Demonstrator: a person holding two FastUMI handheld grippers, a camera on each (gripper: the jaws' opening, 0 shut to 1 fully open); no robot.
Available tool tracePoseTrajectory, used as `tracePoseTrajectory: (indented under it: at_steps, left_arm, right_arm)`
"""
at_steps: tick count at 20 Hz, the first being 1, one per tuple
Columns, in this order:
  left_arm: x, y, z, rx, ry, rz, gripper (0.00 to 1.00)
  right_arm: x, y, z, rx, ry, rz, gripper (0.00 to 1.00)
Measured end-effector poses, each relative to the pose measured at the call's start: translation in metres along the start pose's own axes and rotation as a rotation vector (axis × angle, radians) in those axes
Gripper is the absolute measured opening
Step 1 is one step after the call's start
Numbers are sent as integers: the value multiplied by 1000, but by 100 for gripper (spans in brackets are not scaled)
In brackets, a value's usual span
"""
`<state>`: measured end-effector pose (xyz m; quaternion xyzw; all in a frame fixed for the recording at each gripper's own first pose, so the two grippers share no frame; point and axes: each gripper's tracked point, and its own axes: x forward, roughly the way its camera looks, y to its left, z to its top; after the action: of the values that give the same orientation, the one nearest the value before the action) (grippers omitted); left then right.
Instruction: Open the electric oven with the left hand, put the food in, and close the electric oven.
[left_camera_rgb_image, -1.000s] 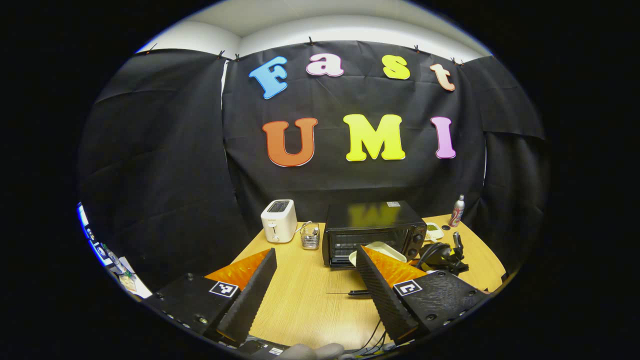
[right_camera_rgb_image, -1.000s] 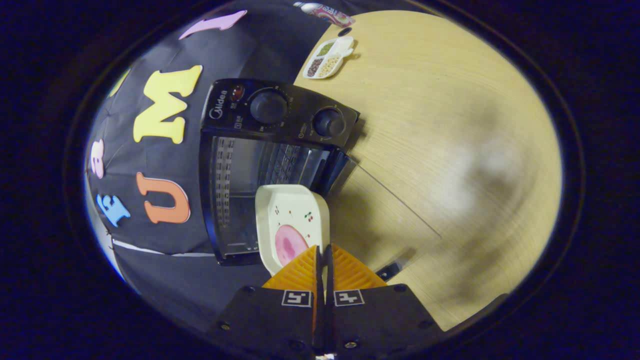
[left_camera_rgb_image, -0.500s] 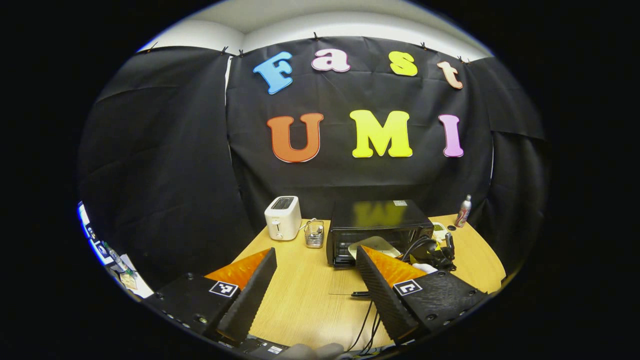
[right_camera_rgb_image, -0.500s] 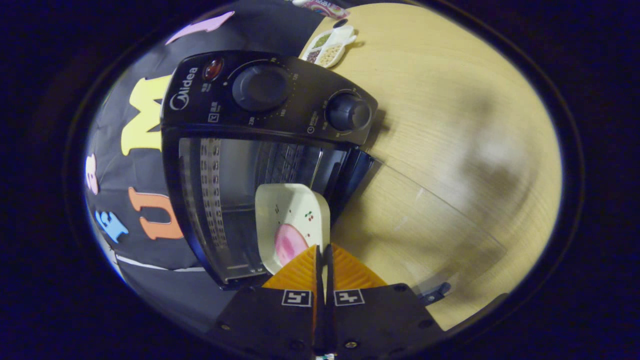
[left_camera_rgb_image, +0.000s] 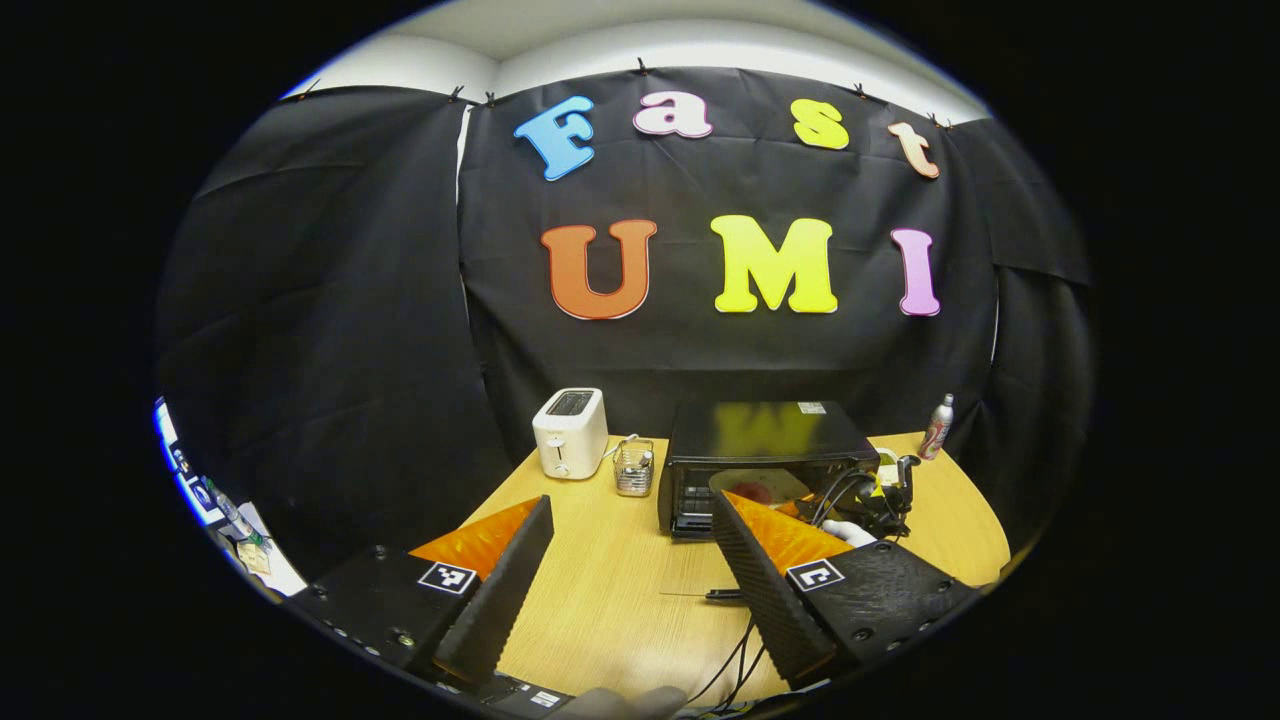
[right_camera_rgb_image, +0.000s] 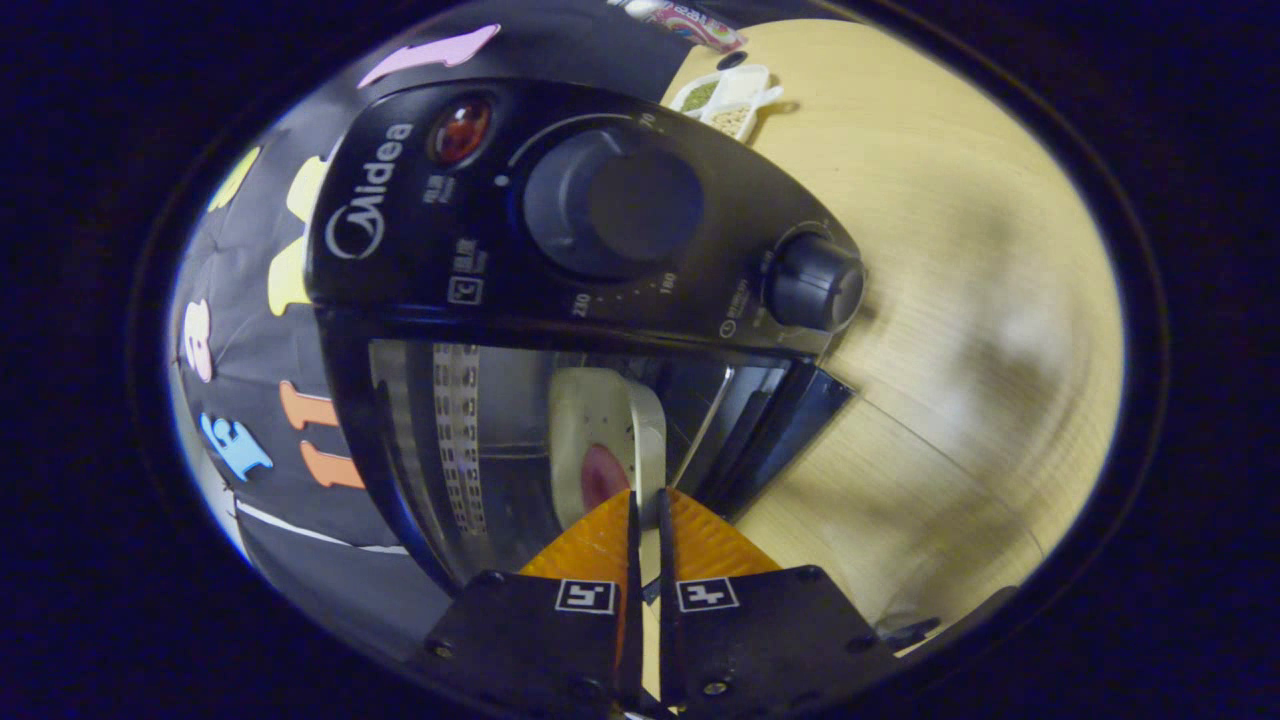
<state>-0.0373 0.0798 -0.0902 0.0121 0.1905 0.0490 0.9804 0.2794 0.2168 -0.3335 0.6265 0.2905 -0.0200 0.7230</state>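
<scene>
Toaster (left_camera_rgb_image: 570, 432): standing upright at the far left of the wooden table (left_camera_rgb_image: 610, 590) in the left gripper view, close to the black cloth wall.
Wire basket (left_camera_rgb_image: 634, 468): sitting just to the right of the toaster, between it and the oven.
Left gripper (left_camera_rgb_image: 630, 575): hovering low over the near part of the table, its fingers spread wide with bare wood showing between them and nothing held.
Electric oven (left_camera_rgb_image: 765, 465): standing on the table right of the basket, its front open and facing the near edge. In the right gripper view the oven (right_camera_rgb_image: 560, 290) is looming close and appears rotated, with the control panel and its two knobs above the open cavity.
Oven door (right_camera_rgb_image: 775, 430): hanging open and lowered toward the table at the right of the cavity in the right gripper view.
Dish of food (right_camera_rgb_image: 607, 440): sitting partway inside the oven cavity, seen nearly edge-on, with a pink patch showing on its pale inner face. In the left gripper view the dish (left_camera_rgb_image: 760, 487) is lying at the oven mouth.
Right gripper (right_camera_rgb_image: 647, 515): reaching into the oven opening, its fingers nearly together and pinching the near rim of the dish. In the left gripper view the right gripper (left_camera_rgb_image: 880, 495) is showing just right of the oven mouth, with dark cables trailing from it.
Seasoning tray (right_camera_rgb_image: 728, 92): lying on the table behind the oven.
Can (left_camera_rgb_image: 937, 426): standing upright at the far right corner of the table.
</scene>
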Motion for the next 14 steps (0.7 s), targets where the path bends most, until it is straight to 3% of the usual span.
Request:
tracePoseTrajectory:
  at_steps: [1,2,3,4,6,7,8,10,11,12,13,14]
  left_arm:
    - [2,1,-1,-5,3,0,97]
    - [2,1,-2,-8,5,1,97]
    - [2,0,-3,-11,7,-1,97]
    - [2,-1,-2,-15,4,-3,97]
    - [2,0,-2,-18,0,-5,97]
    - [1,-1,-2,-20,-6,-9,97]
    - [1,-2,-2,-21,-11,-9,97]
    - [-2,-2,-1,-27,-26,-17,97]
    - [-3,-1,-1,-28,-32,-21,97]
    - [-4,0,-1,-30,-41,-23,97]
    - [-3,1,-1,-35,-48,-27,97]
    - [-4,2,-2,-40,-53,-29,97]
  right_arm:
    - [-8,4,6,-14,-2,22,12]
    - [-2,6,0,-19,1,27,7]
    - [-3,9,0,-22,8,44,13]
    - [-10,10,0,-28,14,44,33]
    - [-16,12,1,-48,22,32,53]
    - [-21,10,-1,-61,38,17,53]
    - [-27,12,-3,-70,47,23,60]
    - [-39,11,-1,-83,57,3,89]
    - [-45,12,-1,-92,58,0,87]
    - [-54,10,-1,-110,67,-13,95]
    - [-62,10,0,-124,68,-18,87]
    - [-71,8,2,-138,66,-28,88]
